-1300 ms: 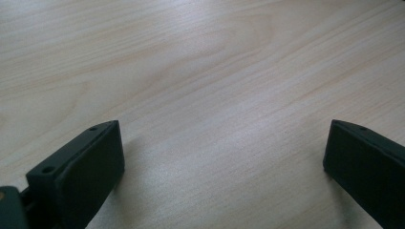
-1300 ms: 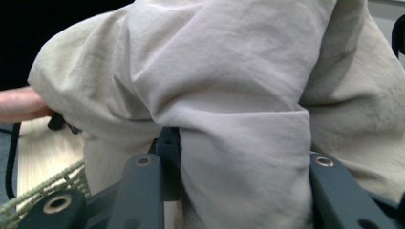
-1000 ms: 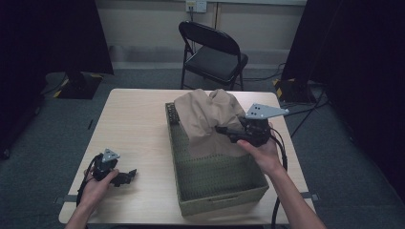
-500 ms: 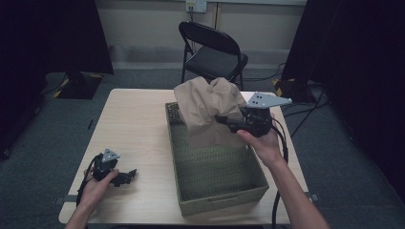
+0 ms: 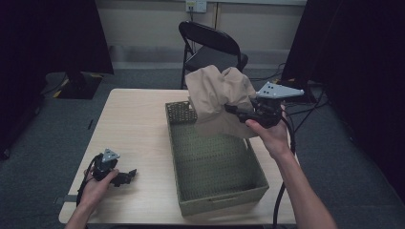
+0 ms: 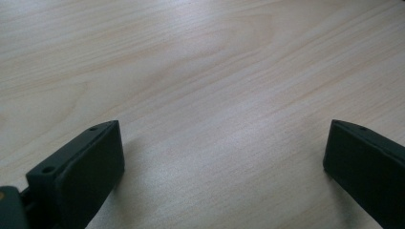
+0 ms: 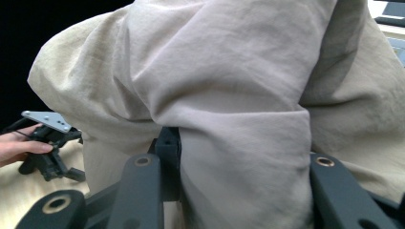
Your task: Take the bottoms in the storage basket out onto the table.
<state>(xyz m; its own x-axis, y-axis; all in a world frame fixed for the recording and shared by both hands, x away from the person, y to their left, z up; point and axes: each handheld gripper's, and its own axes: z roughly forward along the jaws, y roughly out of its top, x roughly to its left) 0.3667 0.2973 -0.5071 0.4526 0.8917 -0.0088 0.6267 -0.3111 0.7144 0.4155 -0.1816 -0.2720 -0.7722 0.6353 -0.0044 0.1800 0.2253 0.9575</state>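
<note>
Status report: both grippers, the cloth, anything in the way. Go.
Right gripper shut on beige cloth, held above far end of green basket. Left gripper open, jaws bare over table. Nothing blocking; folding chair stands beyond the table.

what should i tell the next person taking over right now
Right tool: shut on a bunched beige cloth, held in the air over the far end of the basket, near its far right corner. The cloth's lower edge hangs at about rim height.
Left tool: open, nothing between its jaws, resting on the table near the front left corner.
Done: cloth gripped and lifted above the basket.
Left: probably carry the cloth clear and set it on the table, or lay it back in if that is the aim; the left tool is free to help.
</note>
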